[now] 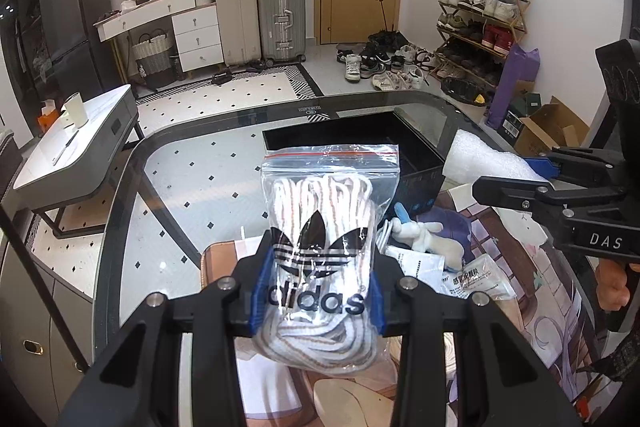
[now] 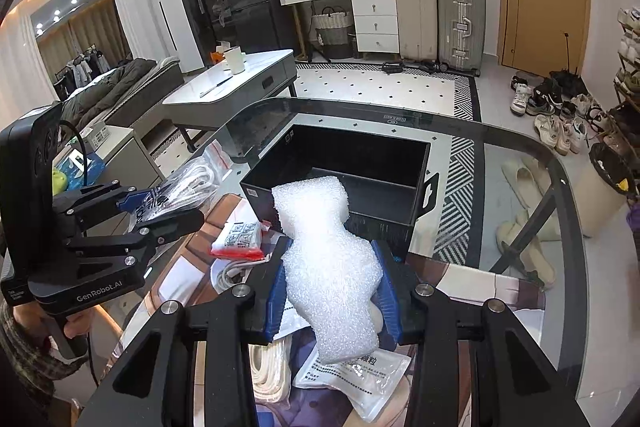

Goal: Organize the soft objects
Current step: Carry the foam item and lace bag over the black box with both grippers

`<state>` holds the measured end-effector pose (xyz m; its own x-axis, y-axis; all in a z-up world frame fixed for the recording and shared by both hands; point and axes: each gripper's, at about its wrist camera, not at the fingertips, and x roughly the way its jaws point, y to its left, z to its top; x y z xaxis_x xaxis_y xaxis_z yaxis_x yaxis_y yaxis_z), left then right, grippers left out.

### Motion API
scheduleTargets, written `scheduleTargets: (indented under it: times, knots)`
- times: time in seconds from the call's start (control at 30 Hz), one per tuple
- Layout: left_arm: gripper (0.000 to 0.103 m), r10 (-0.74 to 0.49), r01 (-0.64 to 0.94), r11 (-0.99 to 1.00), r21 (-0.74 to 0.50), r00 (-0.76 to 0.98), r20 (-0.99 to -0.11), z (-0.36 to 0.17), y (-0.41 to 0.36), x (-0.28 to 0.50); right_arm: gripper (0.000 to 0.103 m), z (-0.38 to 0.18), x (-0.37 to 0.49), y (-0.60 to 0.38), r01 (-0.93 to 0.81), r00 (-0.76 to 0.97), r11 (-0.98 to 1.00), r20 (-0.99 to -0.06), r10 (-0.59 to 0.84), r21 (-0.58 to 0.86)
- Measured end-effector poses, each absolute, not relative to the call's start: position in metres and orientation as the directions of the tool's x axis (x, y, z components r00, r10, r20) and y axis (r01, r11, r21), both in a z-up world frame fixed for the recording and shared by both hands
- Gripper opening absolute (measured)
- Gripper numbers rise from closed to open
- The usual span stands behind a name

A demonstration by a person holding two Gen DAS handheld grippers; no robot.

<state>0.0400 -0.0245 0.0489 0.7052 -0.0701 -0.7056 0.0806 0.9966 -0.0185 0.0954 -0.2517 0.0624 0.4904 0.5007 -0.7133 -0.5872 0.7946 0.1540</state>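
White foam sheet [image 2: 332,259], dimpled and floppy, was clamped between the blue pads [image 2: 276,291] of the right gripper [image 2: 332,291], pinched to a waist at the jaws, its free top drooping over the near rim of the black bin [image 2: 416,183] at 12 o'clock. Left gripper [image 1: 318,291] was closed on a clear zip bag of laces [image 1: 328,227], crinkly film w/ printed logo, cream cord coiled inside; it was held up off the glass table [image 1: 192,155], bin behind it at approx 1 o'clock.

Step, as I read it: drop both into the bin. Best done one at a time. Carry the foam fwd till its bulk is past the rim before letting go, else it likely slides back out. Bag is slick, so keep the squeeze on the cord bundle, not film alone.

Left on the printed mat [image 2: 472,279]: a red-white packet [image 2: 236,241] at 10 o'clock, a white sachet [image 2: 360,383] at 6, and a small plush [image 1: 424,239].
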Motion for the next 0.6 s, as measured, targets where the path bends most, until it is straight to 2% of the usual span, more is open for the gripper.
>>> scheduleTargets:
  times: [0.6]
  knots:
    - [0.038,-0.074,0.064,0.997,-0.040,0.709,-0.701,0.061,-0.018,0.076,0.040,0.094,0.139,-0.236,-0.568,0.518,0.811,-0.703,0.487,0.143]
